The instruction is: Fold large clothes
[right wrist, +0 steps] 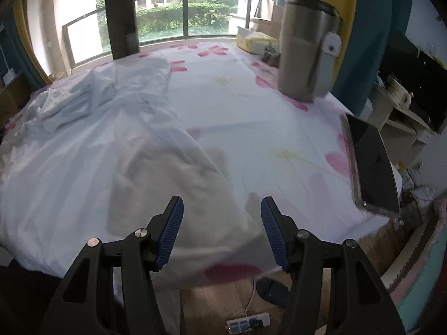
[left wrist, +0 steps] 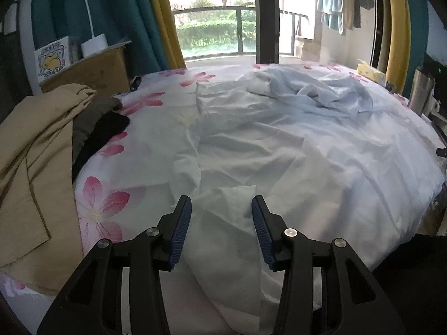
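A large pale blue-white shirt (left wrist: pixel 279 145) lies rumpled across the flowered bed sheet (left wrist: pixel 106 203), bunched up at its far end. My left gripper (left wrist: pixel 221 203) is open just above the shirt's near left corner, with the cloth lying between and under its blue pads. In the right wrist view the same shirt (right wrist: pixel 97 153) covers the left half of the bed. My right gripper (right wrist: pixel 222 203) is open over the shirt's near right edge, holding nothing.
A beige jacket (left wrist: pixel 33 173) and dark clothes (left wrist: pixel 103 131) lie at the bed's left. A cardboard box (left wrist: pixel 92 69) and lamp stand behind them. A steel tumbler (right wrist: pixel 307 53), a laptop (right wrist: pixel 371 167) and a yellow tissue pack (right wrist: pixel 257 40) sit on the right side. A power strip (right wrist: pixel 248 325) lies on the floor.
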The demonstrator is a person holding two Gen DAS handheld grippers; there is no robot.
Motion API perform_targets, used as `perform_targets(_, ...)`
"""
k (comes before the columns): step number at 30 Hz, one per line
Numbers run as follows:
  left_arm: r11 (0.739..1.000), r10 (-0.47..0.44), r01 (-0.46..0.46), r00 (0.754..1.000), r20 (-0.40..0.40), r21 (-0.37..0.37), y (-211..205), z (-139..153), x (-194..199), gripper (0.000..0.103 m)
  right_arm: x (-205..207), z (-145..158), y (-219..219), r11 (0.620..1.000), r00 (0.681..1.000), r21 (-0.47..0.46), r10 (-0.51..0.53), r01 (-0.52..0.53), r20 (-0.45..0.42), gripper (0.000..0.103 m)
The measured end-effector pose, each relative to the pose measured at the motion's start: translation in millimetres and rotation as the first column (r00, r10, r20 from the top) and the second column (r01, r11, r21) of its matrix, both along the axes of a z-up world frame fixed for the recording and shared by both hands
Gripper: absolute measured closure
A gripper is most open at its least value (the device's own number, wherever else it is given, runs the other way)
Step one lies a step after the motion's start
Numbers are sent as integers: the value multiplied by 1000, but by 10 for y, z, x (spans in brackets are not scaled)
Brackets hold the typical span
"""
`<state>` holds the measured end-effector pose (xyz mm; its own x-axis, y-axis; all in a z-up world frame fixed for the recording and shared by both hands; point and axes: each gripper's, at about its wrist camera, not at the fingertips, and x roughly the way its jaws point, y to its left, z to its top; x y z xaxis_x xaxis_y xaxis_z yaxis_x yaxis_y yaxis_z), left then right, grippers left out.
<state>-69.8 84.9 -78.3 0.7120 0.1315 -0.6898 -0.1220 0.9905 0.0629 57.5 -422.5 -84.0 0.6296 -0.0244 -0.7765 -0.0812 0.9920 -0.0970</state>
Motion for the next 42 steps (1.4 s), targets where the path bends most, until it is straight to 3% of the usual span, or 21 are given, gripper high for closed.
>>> perform_targets(2,1000,-5,5,1000,-17,-23,4,-30,12,54,-15,-28,-43,1000,1000,3,-16,16,-4,45)
perform_targets(5,997,1,-4,999,-36,-71,25,-97,-7,42,-51,-30,-62,1000,1000,7,-15,15,6,45)
perform_targets(11,998,47,-47,999,-14,-34,-45,-181,-78,41,-113,-74,57,998,998,23,63,-64,30,44)
perform_targets(14,998,45,-45,999,-11,-42,-26,-175,-71,41,-131,-86,168,993,993,18,112,-113,29,51)
perform_targets(16,998,40,-41,999,-12,-44,-14,-172,-70,41,-146,-88,238,990,990,25,139,-140,35,70)
perform_targets(17,998,37,-38,999,-12,-41,-7,-167,-69,48,-151,-91,271,988,988,29,148,-150,38,75)
perform_targets(18,998,37,-38,999,-10,-41,6,-162,-65,69,-158,-97,317,986,986,33,162,-164,43,85)
perform_targets(20,996,40,-41,999,-16,-77,83,-139,-66,96,-164,-103,378,985,984,30,171,-173,47,90)
perform_targets(23,992,56,-56,998,-10,-116,176,-118,-100,98,-161,-97,405,983,983,39,179,-181,42,96)
perform_targets(27,986,102,-91,992,70,-140,282,65,-197,99,-145,-66,388,982,985,94,158,-163,64,98)
perform_targets(34,985,145,-123,970,196,-119,381,433,-288,99,-87,183,506,981,976,112,141,-160,163,98)
perform_targets(42,984,165,-143,958,234,-109,480,579,-243,99,-20,455,496,986,964,83,122,-146,235,98)
